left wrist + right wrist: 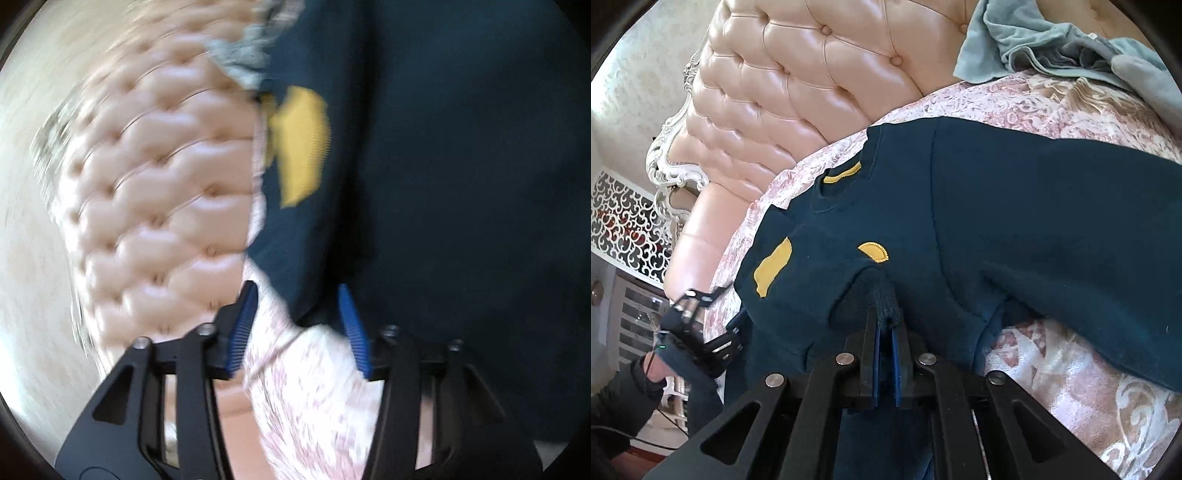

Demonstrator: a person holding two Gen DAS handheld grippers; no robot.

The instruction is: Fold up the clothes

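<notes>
A navy sweater [1015, 221] with yellow patches lies spread on the bed, collar toward the headboard. My right gripper [886, 314] is shut on a ribbed dark fold of it, bunched between the blue pads. In the blurred left wrist view the same sweater [443, 184] fills the right side. My left gripper [297, 288] stands open at its edge. A corner of the cloth lies between the spread pads without being pressed. From the right wrist view the left gripper [729, 310] sits at the sweater's left edge, held by a gloved hand [653, 369].
A pink floral bedspread [1071, 369] covers the bed under the sweater. The tufted pink headboard [798, 85] rises behind it. A heap of grey-blue clothes [1052, 48] lies at the far right by the headboard. A white cabinet [635, 314] stands beside the bed at left.
</notes>
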